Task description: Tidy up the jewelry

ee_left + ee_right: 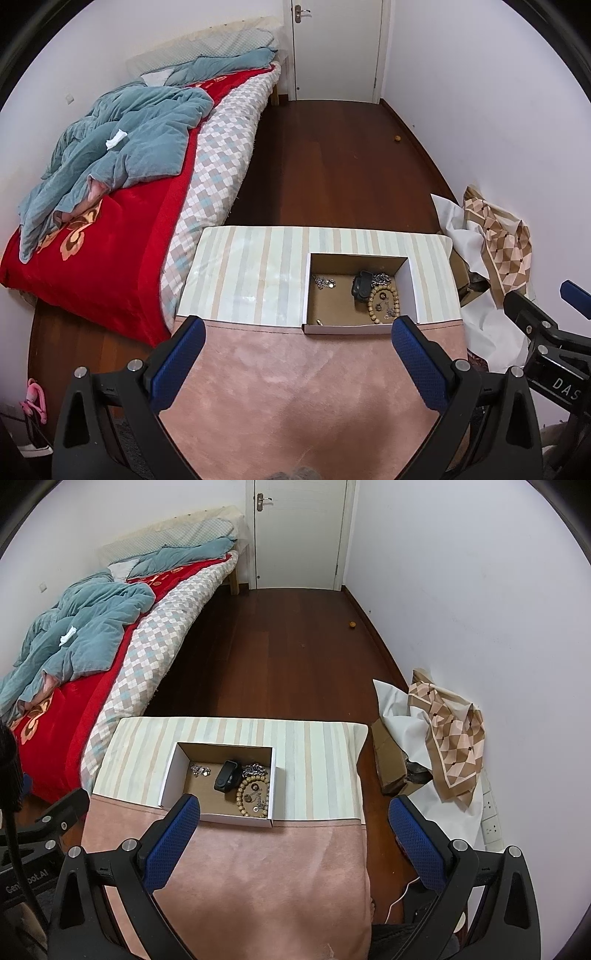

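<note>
An open cardboard box (410,291) with white outer walls stands on a cloth-covered table; it also shows in the right wrist view (168,779). Inside lie a wooden bead bracelet (373,306) (241,797), a black band (360,284) (225,775), a silver chain (380,277) (255,768) and a small silver piece (324,283) (200,770). My left gripper (298,341) is open and empty above the pink cloth, just short of the box. My right gripper (293,818) is open and empty, its left finger over the box's near wall.
The table carries a striped cloth (251,273) at the far half and a pink cloth (295,387) at the near half. A bed (110,192) with red and blue bedding stands left. Crumpled paper and a patterned cloth (450,738) lie on the floor at the right wall.
</note>
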Demonstrator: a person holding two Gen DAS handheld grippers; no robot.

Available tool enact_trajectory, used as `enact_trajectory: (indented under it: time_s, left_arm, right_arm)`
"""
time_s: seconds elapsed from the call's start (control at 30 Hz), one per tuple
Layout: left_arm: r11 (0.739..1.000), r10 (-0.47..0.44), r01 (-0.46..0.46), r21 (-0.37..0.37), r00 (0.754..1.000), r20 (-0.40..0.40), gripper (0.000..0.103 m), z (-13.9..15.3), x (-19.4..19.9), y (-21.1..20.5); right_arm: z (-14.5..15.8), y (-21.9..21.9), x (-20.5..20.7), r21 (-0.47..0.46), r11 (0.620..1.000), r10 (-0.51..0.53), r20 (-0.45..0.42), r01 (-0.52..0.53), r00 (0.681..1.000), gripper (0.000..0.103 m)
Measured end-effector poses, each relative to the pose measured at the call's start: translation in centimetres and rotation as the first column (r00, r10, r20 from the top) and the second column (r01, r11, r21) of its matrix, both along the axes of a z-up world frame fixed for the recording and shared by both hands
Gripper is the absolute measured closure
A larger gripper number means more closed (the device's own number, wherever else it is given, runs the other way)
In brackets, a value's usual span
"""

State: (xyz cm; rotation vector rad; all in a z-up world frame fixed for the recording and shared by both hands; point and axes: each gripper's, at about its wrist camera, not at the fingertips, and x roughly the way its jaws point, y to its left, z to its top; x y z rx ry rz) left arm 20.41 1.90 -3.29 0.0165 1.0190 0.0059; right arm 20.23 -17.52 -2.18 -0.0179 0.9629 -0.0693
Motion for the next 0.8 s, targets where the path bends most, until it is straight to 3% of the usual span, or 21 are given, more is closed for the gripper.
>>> enact_trajectory:
  time_s: [0.8]
  left_arm:
    - [1.0,0.011,-0.011,0.003,1.0,0.02,0.0,0.79,-0.64,-0.1]
  right_arm:
    - [0.53,0.11,-0.58,-0.001,1.0,0.008,0.004,-0.008,1.0,0.0]
